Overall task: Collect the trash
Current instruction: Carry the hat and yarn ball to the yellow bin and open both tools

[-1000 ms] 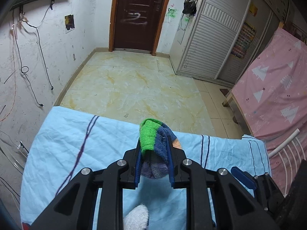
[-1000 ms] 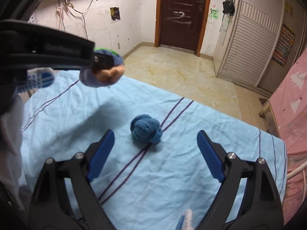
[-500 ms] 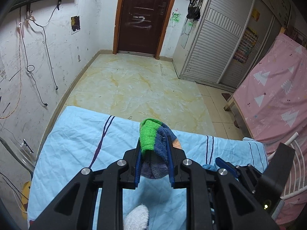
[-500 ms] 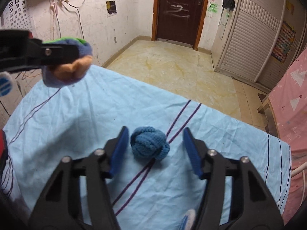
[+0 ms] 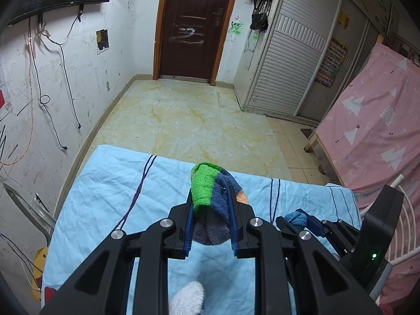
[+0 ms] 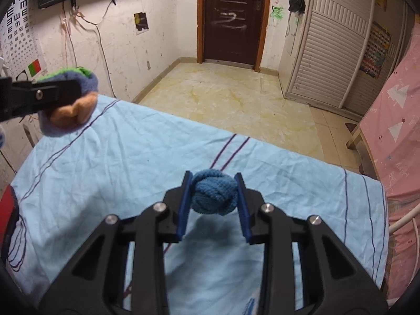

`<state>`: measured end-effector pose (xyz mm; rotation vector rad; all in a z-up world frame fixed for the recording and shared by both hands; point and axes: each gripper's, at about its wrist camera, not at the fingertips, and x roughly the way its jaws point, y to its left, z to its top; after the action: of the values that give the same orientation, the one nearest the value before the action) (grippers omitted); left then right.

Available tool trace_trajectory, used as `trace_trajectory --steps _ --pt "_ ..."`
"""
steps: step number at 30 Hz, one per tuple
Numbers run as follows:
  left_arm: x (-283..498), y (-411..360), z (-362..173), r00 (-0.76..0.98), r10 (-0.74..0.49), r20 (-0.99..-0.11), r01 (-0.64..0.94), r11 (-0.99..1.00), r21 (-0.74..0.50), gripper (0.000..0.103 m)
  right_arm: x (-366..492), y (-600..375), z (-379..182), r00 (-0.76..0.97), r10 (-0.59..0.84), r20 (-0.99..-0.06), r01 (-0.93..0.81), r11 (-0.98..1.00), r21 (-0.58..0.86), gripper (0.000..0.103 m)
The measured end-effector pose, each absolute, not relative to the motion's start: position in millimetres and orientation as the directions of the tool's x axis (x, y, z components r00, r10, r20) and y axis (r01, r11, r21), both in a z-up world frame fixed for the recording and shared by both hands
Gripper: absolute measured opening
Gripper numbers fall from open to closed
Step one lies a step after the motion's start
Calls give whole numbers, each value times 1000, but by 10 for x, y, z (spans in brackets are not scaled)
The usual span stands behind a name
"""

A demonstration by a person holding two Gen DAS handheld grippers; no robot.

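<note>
The blue knitted ball sits low over the light blue sheet of the bed, between the jaws of the right gripper, which are closing with their blue pads against its two sides. The left gripper, raised off to the left above the sheet, has its jaws clamped tight on a rolled green, blue and orange sock bundle.
</note>
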<state>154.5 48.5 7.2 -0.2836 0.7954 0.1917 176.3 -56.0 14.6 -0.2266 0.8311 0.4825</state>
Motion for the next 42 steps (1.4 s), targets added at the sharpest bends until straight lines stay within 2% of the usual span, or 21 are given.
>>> trace_trajectory --steps 25,42 --pt "1259 -891 370 718 27 -695 -104 992 -69 13 1295 -2192 553 720 278 -636 -281 955 99 30" --pt "1339 -2070 290 700 -44 -713 71 997 8 13 1173 -3469 327 772 173 -611 -75 980 182 30"
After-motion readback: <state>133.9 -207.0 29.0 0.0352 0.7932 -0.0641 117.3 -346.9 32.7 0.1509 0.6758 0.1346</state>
